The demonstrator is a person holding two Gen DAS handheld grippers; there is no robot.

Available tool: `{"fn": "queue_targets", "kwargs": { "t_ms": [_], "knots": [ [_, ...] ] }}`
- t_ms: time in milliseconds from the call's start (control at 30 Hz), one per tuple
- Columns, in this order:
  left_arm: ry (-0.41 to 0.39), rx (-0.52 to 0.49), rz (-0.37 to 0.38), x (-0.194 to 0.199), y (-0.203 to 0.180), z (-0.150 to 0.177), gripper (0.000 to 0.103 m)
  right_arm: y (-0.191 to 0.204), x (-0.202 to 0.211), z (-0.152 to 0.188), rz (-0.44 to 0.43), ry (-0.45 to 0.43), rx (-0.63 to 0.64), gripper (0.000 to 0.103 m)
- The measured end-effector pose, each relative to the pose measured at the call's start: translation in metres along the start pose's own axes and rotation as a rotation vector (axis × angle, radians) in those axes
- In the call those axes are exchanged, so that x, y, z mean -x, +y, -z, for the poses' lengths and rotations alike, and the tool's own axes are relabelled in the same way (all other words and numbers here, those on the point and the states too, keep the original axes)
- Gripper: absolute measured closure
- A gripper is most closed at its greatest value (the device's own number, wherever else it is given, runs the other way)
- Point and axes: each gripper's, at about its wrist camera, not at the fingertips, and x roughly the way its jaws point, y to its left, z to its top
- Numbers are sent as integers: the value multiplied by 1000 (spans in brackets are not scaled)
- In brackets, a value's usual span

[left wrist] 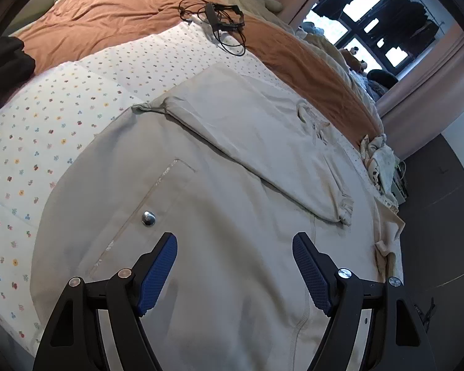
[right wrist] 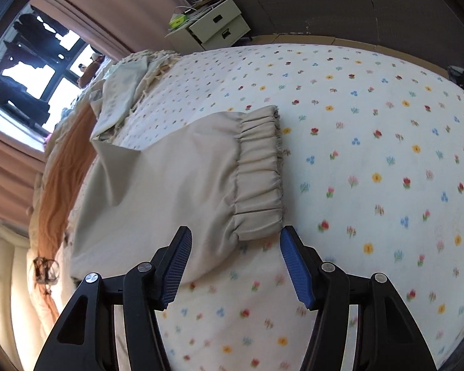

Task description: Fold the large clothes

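Note:
A large beige jacket [left wrist: 219, 191] lies spread on a flower-print bedsheet [left wrist: 46, 130]. One sleeve [left wrist: 263, 142] is folded across its body, and a silver snap button [left wrist: 148, 218] sits beside a pocket seam. My left gripper [left wrist: 235, 244] hovers open over the jacket's body, nothing between its blue pads. In the right wrist view the jacket's gathered elastic hem [right wrist: 258, 173] lies on the bedsheet [right wrist: 371, 154]. My right gripper [right wrist: 235, 241] stands open just short of the hem's near corner, its pads apart from the cloth.
An orange blanket [left wrist: 114, 15] covers the far part of the bed, with a black cable bundle [left wrist: 219, 21] on it. A dark garment [left wrist: 6, 61] lies at the left. Pink curtains [right wrist: 86, 9], a window [right wrist: 31, 71] and a white drawer unit [right wrist: 216, 27] stand beyond the bed.

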Motion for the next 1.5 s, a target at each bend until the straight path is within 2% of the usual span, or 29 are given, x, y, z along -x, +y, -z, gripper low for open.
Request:
{"fn": "queue_targets", "kwargs": {
  "t_ms": [133, 267, 333, 433, 533, 700, 800, 967, 1033, 1100, 1167, 1300, 1433, 1500],
  "knots": [
    [14, 9, -7, -7, 1, 0, 25, 6, -18, -9, 78, 4, 64, 43],
    [10, 10, -7, -8, 2, 0, 25, 22, -29, -13, 203, 3, 185, 44],
    [5, 18, -4, -6, 4, 0, 25, 28, -31, -14, 251, 6, 236, 62],
    [-18, 20, 4, -1, 9, -3, 25, 30, -21, -18, 220, -1, 236, 70],
    [-38, 38, 3, -2, 15, -8, 25, 43, 5, -24, 211, -64, 272, 71],
    [-50, 95, 57, -14, 17, -18, 25, 88, 52, -35, 214, -148, 383, 71],
    [-56, 102, 107, -23, 19, -30, 25, 122, 82, -41, 214, -199, 445, 71],
    [-82, 227, 137, -40, 41, -52, 25, 199, 126, -43, 236, -285, 590, 71],
    [-79, 218, 122, -48, 44, -53, 25, 231, 138, -39, 259, -323, 658, 71],
    [-51, 219, 110, -54, 46, -53, 25, 271, 150, -32, 280, -370, 737, 72],
    [-65, 236, 159, -50, 51, -54, 25, 307, 160, -24, 287, -411, 799, 72],
    [-122, 178, 105, -34, 60, -62, 25, 374, 173, -4, 240, -457, 851, 72],
    [-109, 234, 90, -33, 85, -66, 25, 435, 174, 24, 218, -493, 921, 72],
    [-106, 267, 106, -32, 94, -66, 25, 461, 175, 41, 208, -506, 953, 72]
  ]
}}
